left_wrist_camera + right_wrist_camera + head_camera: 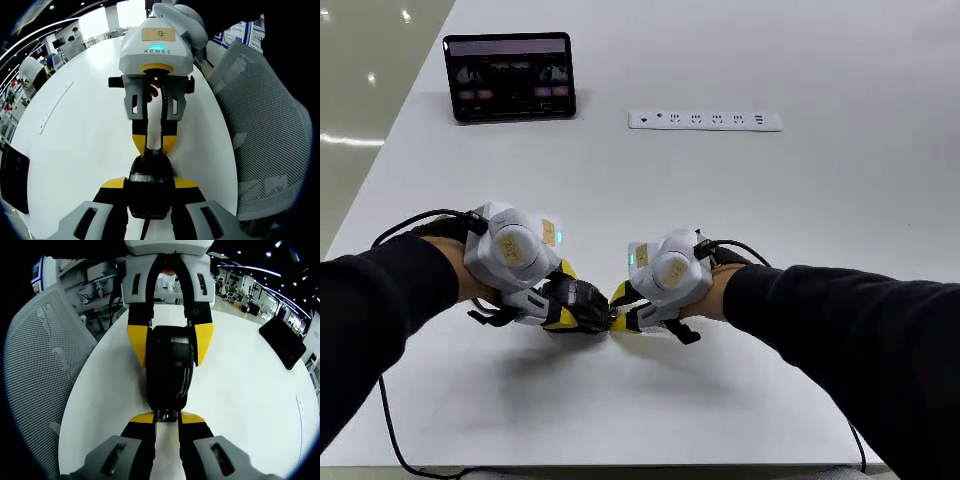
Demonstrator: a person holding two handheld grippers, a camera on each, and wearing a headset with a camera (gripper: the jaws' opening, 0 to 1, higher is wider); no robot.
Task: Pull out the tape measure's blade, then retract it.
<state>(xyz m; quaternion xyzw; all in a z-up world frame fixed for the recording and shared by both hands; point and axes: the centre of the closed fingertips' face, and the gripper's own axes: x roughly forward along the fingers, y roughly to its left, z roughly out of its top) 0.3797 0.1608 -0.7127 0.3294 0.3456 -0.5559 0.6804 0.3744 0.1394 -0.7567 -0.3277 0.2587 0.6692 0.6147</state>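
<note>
Tape measure (584, 300), one, between left tool (565, 295), right tool (618, 308)

The tape measure (169, 367) at mid frame has a black plastic case, slightly glossy, ribbed on its side. Your left gripper (566, 296) and right gripper (619, 309) wear smooth white plastic shells with matt yellow tips. The table (720, 200) is smooth, faintly shiny white. At left, the chair (45, 350) back is grey mesh.

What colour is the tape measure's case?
Black. The tape measure shows best in the right gripper view, held between yellow-tipped jaws.
</note>
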